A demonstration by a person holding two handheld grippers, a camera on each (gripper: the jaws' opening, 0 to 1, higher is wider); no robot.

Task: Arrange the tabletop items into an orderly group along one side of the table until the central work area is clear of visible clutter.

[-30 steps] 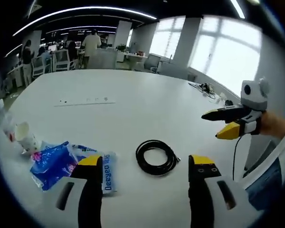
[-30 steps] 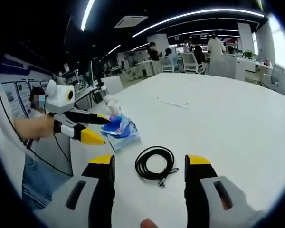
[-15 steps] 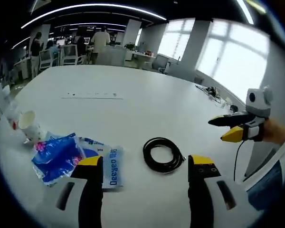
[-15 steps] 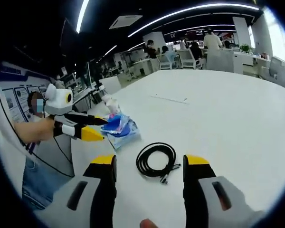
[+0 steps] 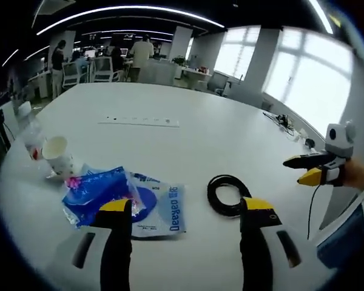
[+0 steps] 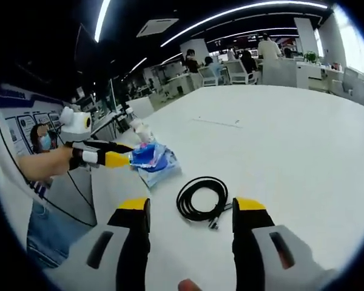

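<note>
1. The white pouch (image 5: 161,209) has blue print on it, seen upside down in the left gripper view. Looks like "Dacyao", not sure of the letters.
2. The wall posters (image 6: 15,121) are too blurry to read.

Both grippers are held apart above the table, each with its jaws spread.

The left gripper (image 5: 185,209) is held with jaws wide open and nothing between them; it is also seen from the side (image 6: 124,159), carried by a bare hand (image 6: 48,163). The right gripper (image 6: 191,209) is likewise open and empty, and it is seen (image 5: 309,168) near the table's edge, its tips parted.
</note>
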